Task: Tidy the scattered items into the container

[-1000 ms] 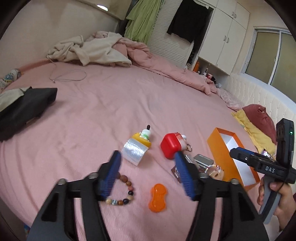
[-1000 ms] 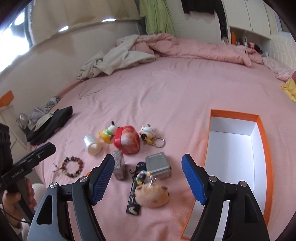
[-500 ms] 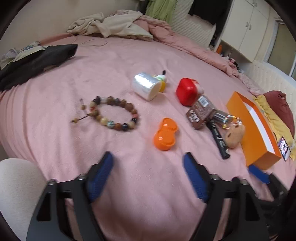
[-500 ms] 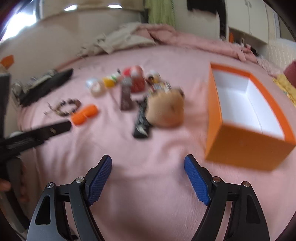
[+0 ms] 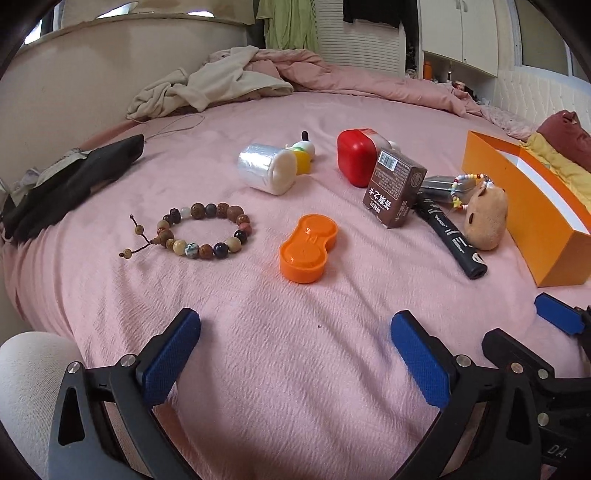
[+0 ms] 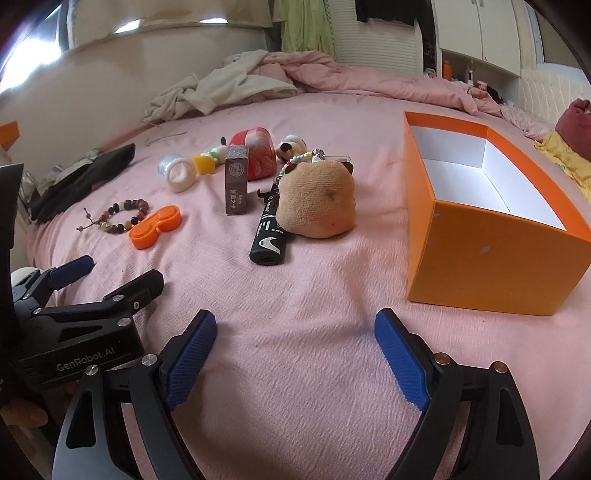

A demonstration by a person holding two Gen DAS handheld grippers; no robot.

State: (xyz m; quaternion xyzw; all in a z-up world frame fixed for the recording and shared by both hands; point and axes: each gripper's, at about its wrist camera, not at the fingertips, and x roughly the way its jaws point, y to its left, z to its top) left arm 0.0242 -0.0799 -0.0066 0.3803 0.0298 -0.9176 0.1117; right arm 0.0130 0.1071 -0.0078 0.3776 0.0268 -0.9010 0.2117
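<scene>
Both tongs hang low over my pink bed (image 5: 295, 369), nothing between the pads; left gripper (image 5: 295, 354) is wide open, right gripper (image 6: 295, 360) still spreading. Orange box (image 6: 491, 236) sits at 2 o'clock, its far end cut off in the left view; silver tin (image 5: 439, 184) mostly hidden behind the plush (image 6: 317, 199). Compared to a second ago, both came down closer to the sheet; beads (image 5: 203, 230) and orange case (image 5: 308, 247) look bigger now.

A home bedroom: pink bed (image 5: 295, 369), crumpled duvet (image 5: 332, 74), white wardrobes (image 5: 461, 29).
</scene>
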